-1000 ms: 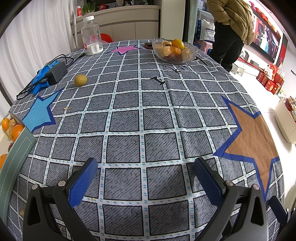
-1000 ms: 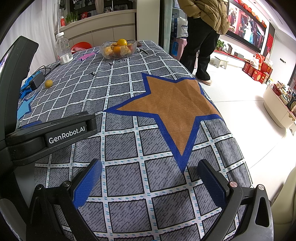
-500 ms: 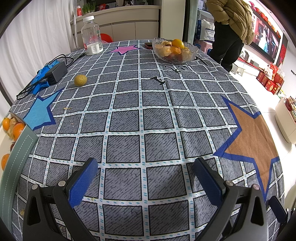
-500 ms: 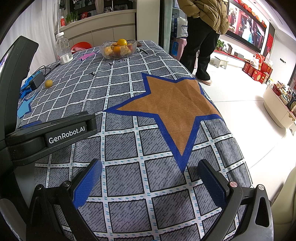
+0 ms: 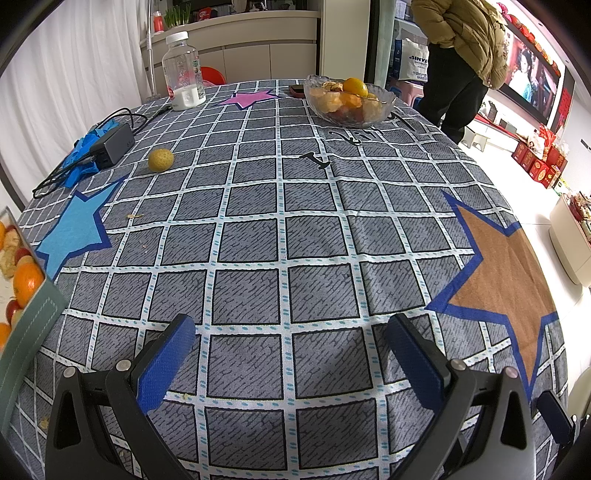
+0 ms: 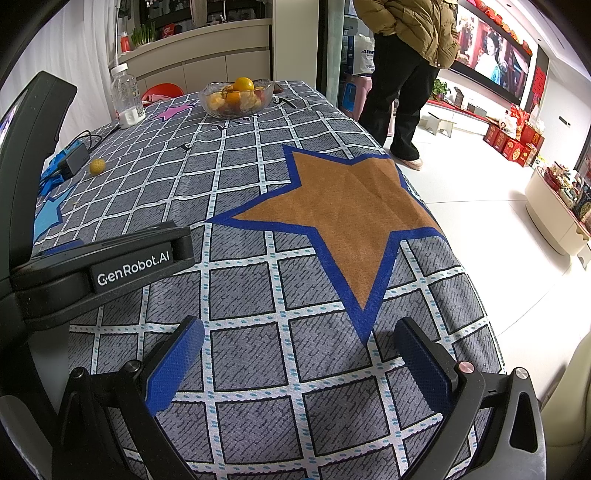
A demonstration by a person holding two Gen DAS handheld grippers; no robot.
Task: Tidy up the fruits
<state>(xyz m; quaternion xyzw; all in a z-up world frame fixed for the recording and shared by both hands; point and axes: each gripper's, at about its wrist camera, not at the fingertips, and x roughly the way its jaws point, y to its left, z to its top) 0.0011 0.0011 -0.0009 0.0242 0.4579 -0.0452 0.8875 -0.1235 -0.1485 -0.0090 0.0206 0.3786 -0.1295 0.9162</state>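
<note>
1. The left gripper [image 5: 291, 354] hangs low over the near edge of the table, its blue-padded jaws spread wide with nothing between them.
2. The right gripper [image 6: 299, 360] sits just beside it over the near right corner, jaws equally wide and empty. The left tool's black body crosses the left of its view.
3. Under both lies a grey checked tablecloth [image 5: 280, 236] with a brown star [image 6: 347, 218] near the right edge.
4. A single yellow-green fruit [image 5: 161, 160] rests alone towards the far left edge, just beside a black charger [image 5: 110, 144] and its cable, well apart from both grippers.
5. A glass bowl [image 5: 351, 114] of oranges stands at the far edge; a plastic bottle [image 5: 183, 72] stands at the far left corner.
6. More oranges show at the frame's left margin [image 5: 26, 282], beyond the table's near left edge; what holds them is unclear.
7. A person in a tan jacket [image 6: 410, 33] stands past the far right corner.
8. The lone fruit looks light, firm and round, so likely to roll. Closing the pads gently across its widest middle seems safest.
</note>
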